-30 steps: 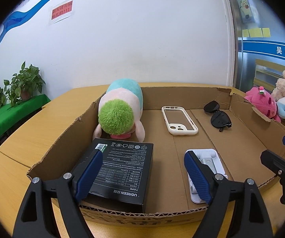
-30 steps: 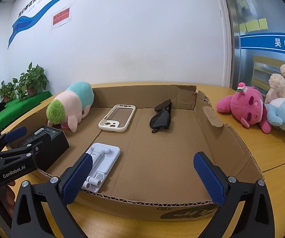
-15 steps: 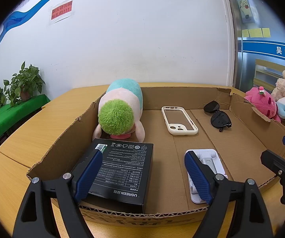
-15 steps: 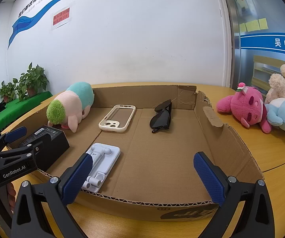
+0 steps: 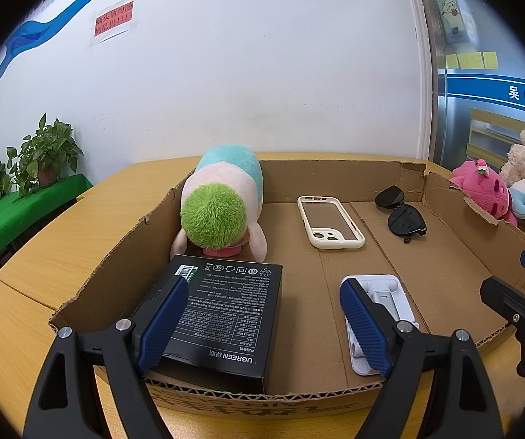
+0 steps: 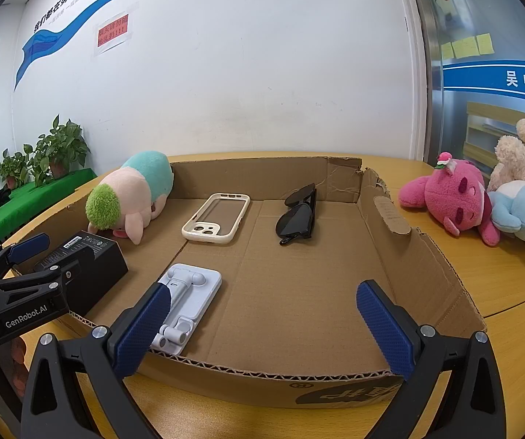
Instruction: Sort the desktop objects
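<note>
Left gripper (image 5: 262,322) wide open, nothing gripped, hovers over near edge of cardboard tray (image 5: 335,179). Right gripper (image 6: 262,329) same deal, spread open, empty. Black box (image 5: 225,314) and white phone stand (image 5: 383,292) just ahead in tray. Farther back: plush toy (image 5: 222,201), phone case (image 5: 330,221), sunglasses (image 5: 403,214).

The left tool (image 5: 262,322) hides part of the white stand (image 5: 383,292).
</note>
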